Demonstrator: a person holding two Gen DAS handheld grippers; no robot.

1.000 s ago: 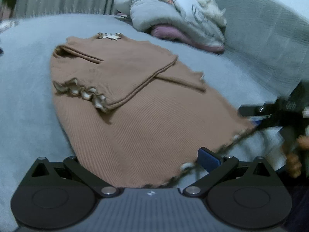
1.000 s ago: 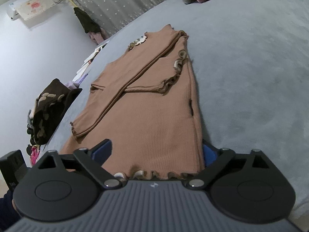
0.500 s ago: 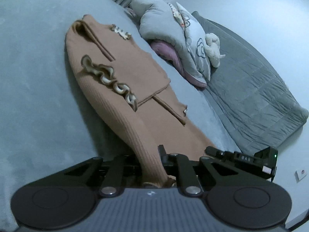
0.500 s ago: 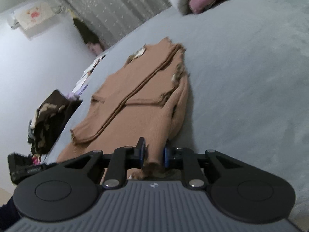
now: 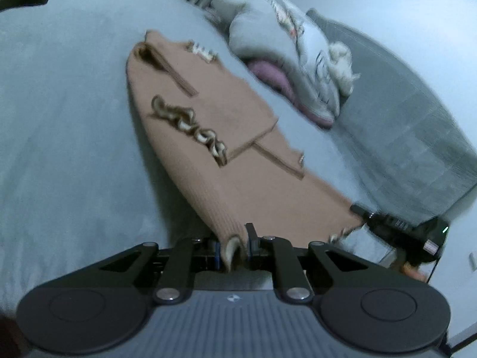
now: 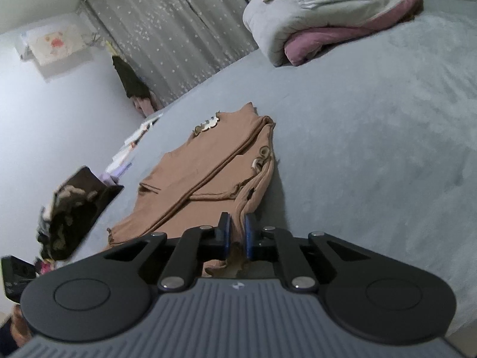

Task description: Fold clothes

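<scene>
A brown ribbed knit dress (image 5: 226,137) with frilled cuffs lies on the grey bed, sleeves folded over its front; it also shows in the right wrist view (image 6: 208,179). My left gripper (image 5: 234,243) is shut on one corner of the dress hem. My right gripper (image 6: 237,237) is shut on the other hem corner. Both corners are lifted off the bed, and the hem hangs between the grippers. The right gripper's body (image 5: 411,232) shows at the right of the left wrist view.
A folded grey and pink quilt (image 6: 328,15) with a pillow lies at the head of the bed. A grey padded headboard (image 5: 417,125) is behind it. A dark garment (image 6: 74,205) and papers lie at the bed's left edge. A starred curtain (image 6: 179,29) hangs beyond.
Both grippers closed on the hem corners a second ago and have since lifted them, raising the hem off the bed.
</scene>
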